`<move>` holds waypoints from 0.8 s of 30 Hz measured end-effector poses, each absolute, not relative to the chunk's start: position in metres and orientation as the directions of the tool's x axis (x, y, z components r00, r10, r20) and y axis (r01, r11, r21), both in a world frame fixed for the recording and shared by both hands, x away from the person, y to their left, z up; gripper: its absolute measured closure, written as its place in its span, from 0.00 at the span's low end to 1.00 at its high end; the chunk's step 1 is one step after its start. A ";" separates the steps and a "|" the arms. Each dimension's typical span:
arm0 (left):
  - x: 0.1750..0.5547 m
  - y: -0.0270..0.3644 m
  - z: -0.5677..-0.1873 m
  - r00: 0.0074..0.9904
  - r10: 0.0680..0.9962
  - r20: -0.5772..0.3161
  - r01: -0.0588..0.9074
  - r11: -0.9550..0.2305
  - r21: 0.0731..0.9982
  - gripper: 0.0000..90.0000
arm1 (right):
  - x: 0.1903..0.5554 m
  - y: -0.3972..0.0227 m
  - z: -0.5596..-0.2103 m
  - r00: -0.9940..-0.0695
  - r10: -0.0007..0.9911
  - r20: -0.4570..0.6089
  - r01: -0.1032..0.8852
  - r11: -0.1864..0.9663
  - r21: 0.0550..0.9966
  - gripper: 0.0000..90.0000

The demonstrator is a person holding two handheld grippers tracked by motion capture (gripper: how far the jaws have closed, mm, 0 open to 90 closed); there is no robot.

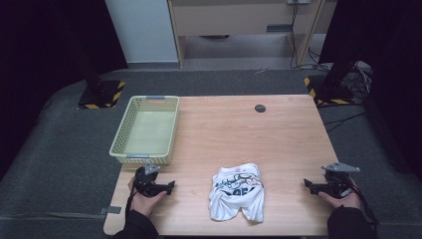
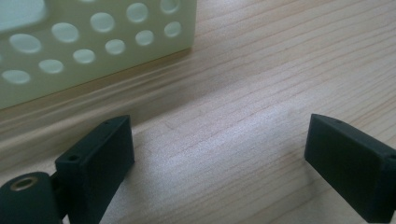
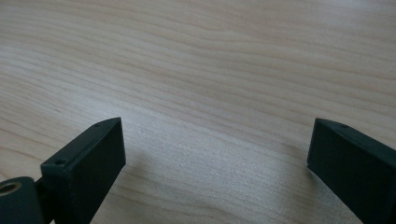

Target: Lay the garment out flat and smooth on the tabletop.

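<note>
Over on the left, a pale yellow-green perforated plastic basket (image 1: 147, 130) is sitting empty on the light wooden table (image 1: 278, 134), its near wall just ahead of the left gripper (image 1: 169, 187). That gripper is resting low over the bare wood in the person's left hand (image 1: 144, 196), pointing inward, its black jaws standing wide apart with nothing between them; in the left gripper view the basket's holed wall (image 2: 93, 42) is looming close at the upper left.

In the middle, near the front edge, a crumpled white T-shirt with a dark and orange print (image 1: 238, 191) is lying in a loose heap, well apart from both grippers.

At the right, the right gripper (image 1: 307, 185) is hovering over the wood too, aimed back toward the shirt, jaws equally wide and holding nothing.

From here, I'd judge the risk is in the pick-up: the cloth is bunched, so a pinch on a single loose fold could lift just a corner and leave the rest dragging off the near edge. The left gripper is also sitting so close to the light basket that a careless swing could nudge it.
</note>
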State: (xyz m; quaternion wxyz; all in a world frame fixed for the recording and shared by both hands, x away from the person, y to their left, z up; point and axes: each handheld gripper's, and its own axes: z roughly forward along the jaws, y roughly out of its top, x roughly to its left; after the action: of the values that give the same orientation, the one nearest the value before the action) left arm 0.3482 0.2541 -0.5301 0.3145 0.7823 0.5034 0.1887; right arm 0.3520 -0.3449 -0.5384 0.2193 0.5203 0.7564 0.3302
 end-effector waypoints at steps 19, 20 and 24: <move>0.334 0.254 -0.505 0.414 0.905 -0.095 0.640 -0.215 0.737 0.10 | 0.344 -0.338 -0.512 -0.363 0.926 0.104 0.612 0.153 0.776 0.11; 0.334 0.254 -0.505 0.414 0.905 -0.095 0.640 -0.215 0.737 0.10 | 0.344 -0.338 -0.512 -0.363 0.926 0.104 0.612 0.153 0.776 0.11; 0.333 0.252 -0.499 0.417 0.903 -0.106 0.632 -0.204 0.748 0.10 | 0.343 -0.335 -0.504 -0.370 0.923 0.108 0.596 0.146 0.790 0.12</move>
State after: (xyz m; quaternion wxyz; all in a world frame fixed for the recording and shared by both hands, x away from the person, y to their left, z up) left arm 0.3333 0.2517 -0.4989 0.3736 0.7543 0.5085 0.1813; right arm 0.3428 -0.3348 -0.5044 0.2076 0.5214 0.7281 0.3937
